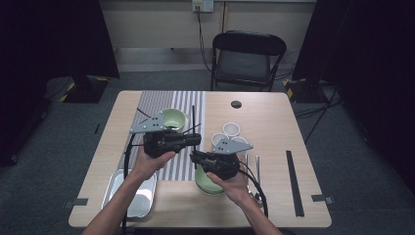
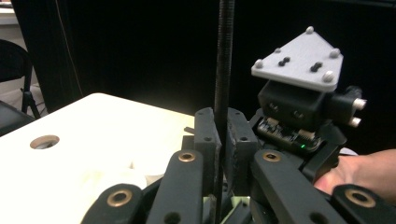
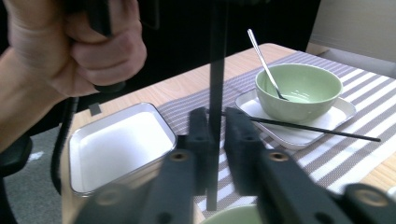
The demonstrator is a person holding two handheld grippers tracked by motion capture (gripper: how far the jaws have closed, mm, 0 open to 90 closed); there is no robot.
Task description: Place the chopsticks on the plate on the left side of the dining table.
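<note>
1. Above the middle of the table [image 1: 274,122], a black chopstick [image 2: 223,56] is held upright, with the left gripper [image 2: 222,135] clamped shut on it and the right gripper [image 3: 217,116] set just below.
2. In the right gripper view the chopstick is seen standing between that gripper's jaws; whether the pads press on it cannot be told.
3. A slip is judged the main risk: the stick is thin, smooth and round, and if one grip were loosened before the other was firm, it could be dropped.
4. Should it fall, the lower green bowl [image 1: 208,185] at 5 o'clock of the grippers could be struck, or the stick could roll off the table.
5. A twist is also possible, since two clamps on one thin rod can lever it askew if the hands are not kept in line.
6. At 11 o'clock a glazed, rounded green bowl [image 3: 299,88] is seen on a flat white tray [image 3: 343,112], with a thin metal spoon [image 3: 264,60] leaning inside and a second chopstick [image 3: 303,126] laid across the tray.
7. A woven striped mat [image 3: 355,154] is spread beneath, and a shallow, round-cornered metal pan [image 3: 116,144] is placed at 7 o'clock.
</note>
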